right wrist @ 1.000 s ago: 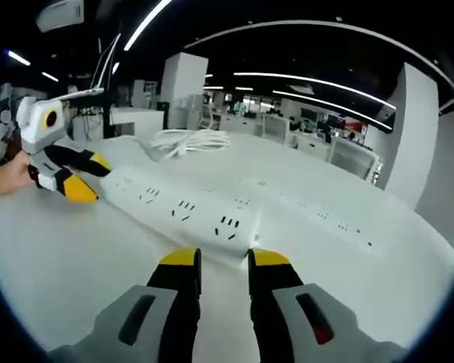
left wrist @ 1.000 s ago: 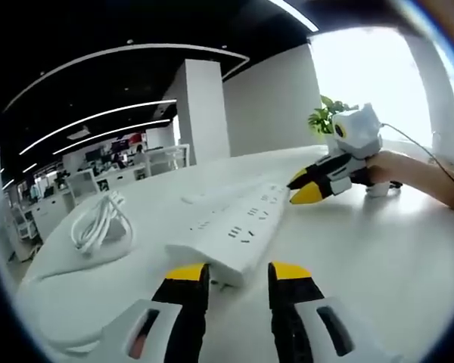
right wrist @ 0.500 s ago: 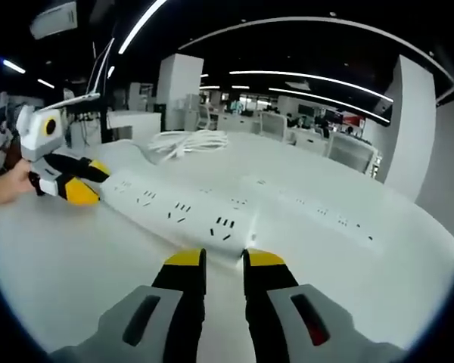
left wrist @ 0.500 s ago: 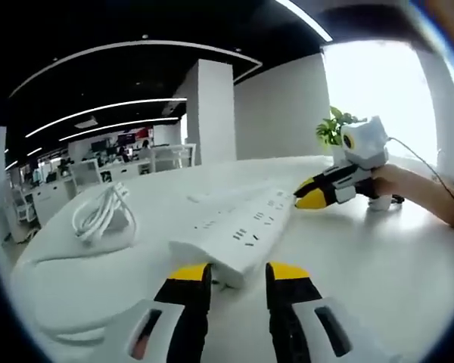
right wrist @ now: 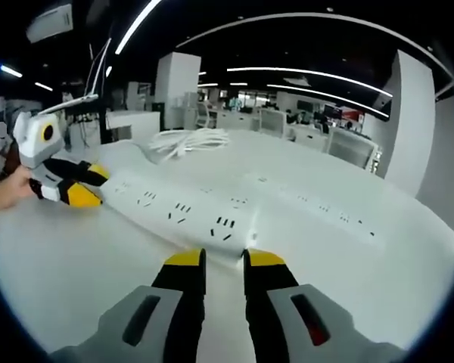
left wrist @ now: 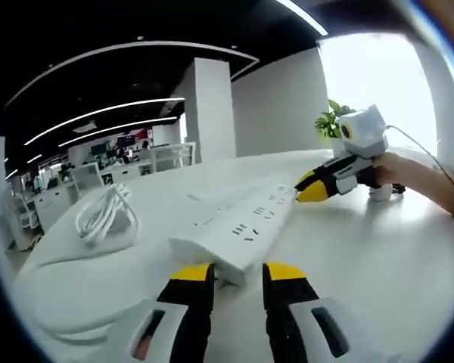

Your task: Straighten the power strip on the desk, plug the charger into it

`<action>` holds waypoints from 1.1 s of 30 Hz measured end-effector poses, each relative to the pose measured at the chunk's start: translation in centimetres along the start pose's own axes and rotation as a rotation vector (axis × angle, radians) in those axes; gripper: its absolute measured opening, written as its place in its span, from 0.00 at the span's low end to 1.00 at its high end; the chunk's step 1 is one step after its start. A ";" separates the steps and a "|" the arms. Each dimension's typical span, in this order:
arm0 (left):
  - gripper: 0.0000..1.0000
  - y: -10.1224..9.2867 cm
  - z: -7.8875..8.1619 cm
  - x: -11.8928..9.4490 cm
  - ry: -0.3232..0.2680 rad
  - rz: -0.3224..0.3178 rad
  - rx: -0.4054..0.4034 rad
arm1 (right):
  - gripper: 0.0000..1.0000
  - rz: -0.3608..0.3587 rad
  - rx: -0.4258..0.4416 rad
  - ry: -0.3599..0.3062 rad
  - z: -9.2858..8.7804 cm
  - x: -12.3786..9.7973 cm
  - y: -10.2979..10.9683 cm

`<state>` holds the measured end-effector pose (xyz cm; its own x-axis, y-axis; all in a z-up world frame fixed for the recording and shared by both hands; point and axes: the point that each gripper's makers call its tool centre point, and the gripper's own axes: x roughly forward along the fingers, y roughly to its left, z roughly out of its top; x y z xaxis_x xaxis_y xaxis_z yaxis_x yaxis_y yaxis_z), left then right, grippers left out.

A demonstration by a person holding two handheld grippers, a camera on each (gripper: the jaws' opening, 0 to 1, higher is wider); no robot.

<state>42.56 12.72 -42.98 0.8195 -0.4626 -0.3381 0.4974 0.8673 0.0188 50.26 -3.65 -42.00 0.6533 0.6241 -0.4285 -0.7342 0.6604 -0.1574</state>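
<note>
A long white plastic power strip [left wrist: 238,231] is seen lying across the wide white desk [left wrist: 378,257], with a hand-held gripper set at each end of it. In the left gripper view, the left hand-held gripper [left wrist: 237,274] is held low and level over the desk, its yellow-tipped black jaws parted by a narrow gap at the strip's near end; whether the strip's edge is pinched between them cannot be told. Farther along the strip, the right hand-held gripper [left wrist: 309,189] is shown reaching in from the right, gripped by a person's hand [left wrist: 397,170] with the forearm stretched over the desk, its yellow tips at the strip's far end. A coiled white cable [left wrist: 104,215] is seen on the desk to the left, and a green potted plant [left wrist: 329,121] by the bright window. In the right gripper view, the right hand-held gripper [right wrist: 223,261] is held likewise, jaws narrowly parted at the strip's [right wrist: 234,215] edge, and the left hand-held gripper [right wrist: 79,185] is seen at the far end, with the coiled cable [right wrist: 185,140] beyond. No writing can be read on the strip.
</note>
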 end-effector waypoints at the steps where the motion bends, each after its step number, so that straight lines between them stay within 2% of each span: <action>1: 0.26 0.0 0.0 0.0 0.001 0.001 0.002 | 0.20 0.000 -0.001 0.001 0.0 0.0 0.0; 14: 0.24 0.4 -0.1 -0.5 0.002 0.007 -0.036 | 0.19 0.013 0.062 -0.014 0.2 0.1 0.3; 33: 0.24 0.4 -0.5 -1.5 0.035 0.001 -0.053 | 0.18 0.000 0.063 -0.018 0.1 -0.3 1.8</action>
<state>41.34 13.87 -42.96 0.8090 -0.4561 -0.3708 0.4803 0.8766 -0.0302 48.82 -2.62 -42.09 0.6573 0.6310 -0.4121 -0.7212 0.6853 -0.1010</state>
